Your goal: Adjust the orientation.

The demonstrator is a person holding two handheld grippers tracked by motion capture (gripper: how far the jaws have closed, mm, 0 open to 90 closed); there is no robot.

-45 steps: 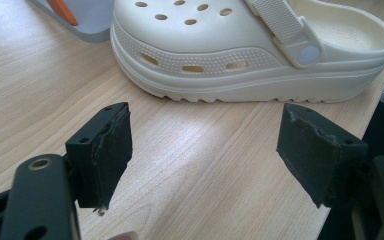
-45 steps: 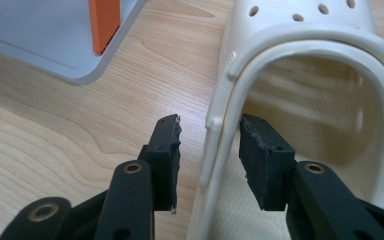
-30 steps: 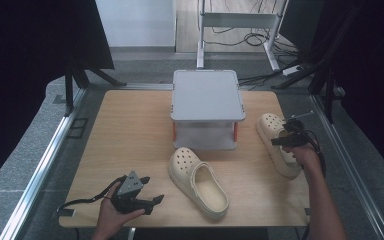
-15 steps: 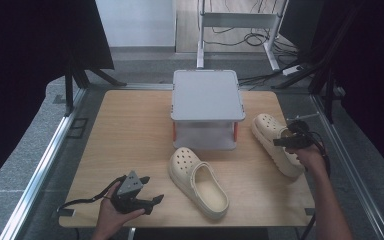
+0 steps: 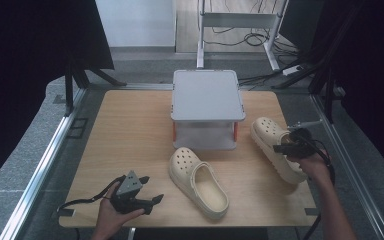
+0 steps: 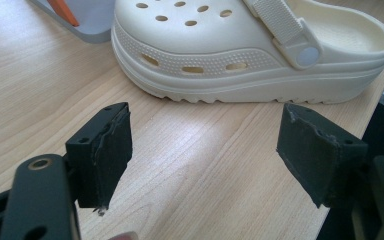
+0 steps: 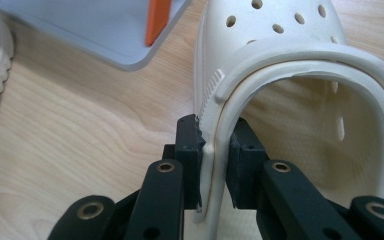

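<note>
Right hand-held gripper is pinching the right clog by its rim — light, pliable foam, likely flexing; left hand-held gripper is gaping wide, empty.

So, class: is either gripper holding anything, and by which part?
The right gripper is shut on the side wall of the right-hand shoe, by its opening. The left gripper is open and holds nothing.

Two cream clogs w/ perforated toes, both upright on soles. One at lower centre of high view, toe toward upper left, heel strap forward. Other at right, side wall pinched by right gripper.
</note>
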